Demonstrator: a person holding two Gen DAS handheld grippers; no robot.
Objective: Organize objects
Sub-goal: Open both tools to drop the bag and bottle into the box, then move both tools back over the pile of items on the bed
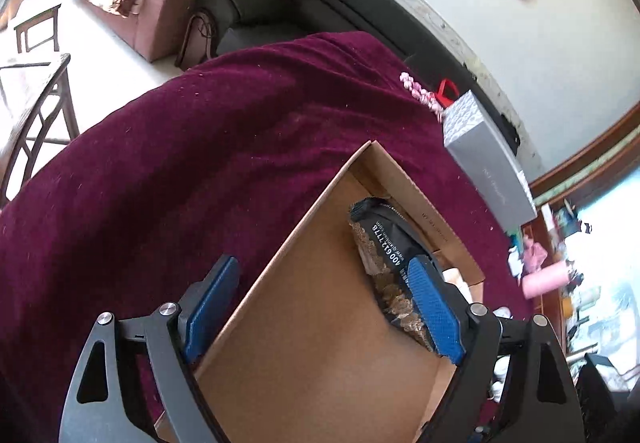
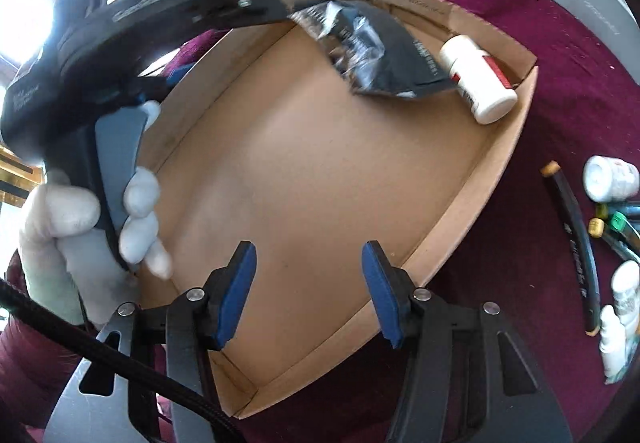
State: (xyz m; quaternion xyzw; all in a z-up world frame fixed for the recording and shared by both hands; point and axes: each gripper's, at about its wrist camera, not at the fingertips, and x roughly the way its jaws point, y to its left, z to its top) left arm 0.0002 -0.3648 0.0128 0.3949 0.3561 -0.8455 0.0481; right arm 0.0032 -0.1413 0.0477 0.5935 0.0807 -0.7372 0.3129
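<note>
- The left gripper (image 1: 324, 307), black-framed with blue pads, stands wide open over the shallow brown cardboard tray (image 1: 320, 343); one finger hangs outside the tray's wall above the cloth, the other inside it.
- The inner blue pad (image 1: 434, 307) lies against the black crinkled snack packet (image 1: 384, 255), but nothing is pinched between the two fingers.
- In the right wrist view the packet (image 2: 376, 51) sits just past the tip of the left gripper; whether it rests on the tray floor or hangs a little above it I cannot tell.
- A white-gloved hand (image 2: 100, 219) holds the left gripper's handle at the tray's near-left wall.
- The right gripper (image 2: 310, 291) also stands open, empty, poised over the near part of the tray floor.
- A white plastic bottle with a red label (image 2: 478, 79) lies on its side in the tray's far corner, touching the packet's edge.
- The tray rests on a dark red velvety cloth (image 2: 552, 115) covering the table.
- Outside the tray, to its right, lie a long black pen (image 2: 576, 243), several markers with coloured caps (image 2: 612, 223) and small white bottles (image 2: 610, 179).
- A grey rectangular box (image 1: 486, 163) sits beyond the tray's far side, with a string of pink beads (image 1: 420, 91) near it.
</note>
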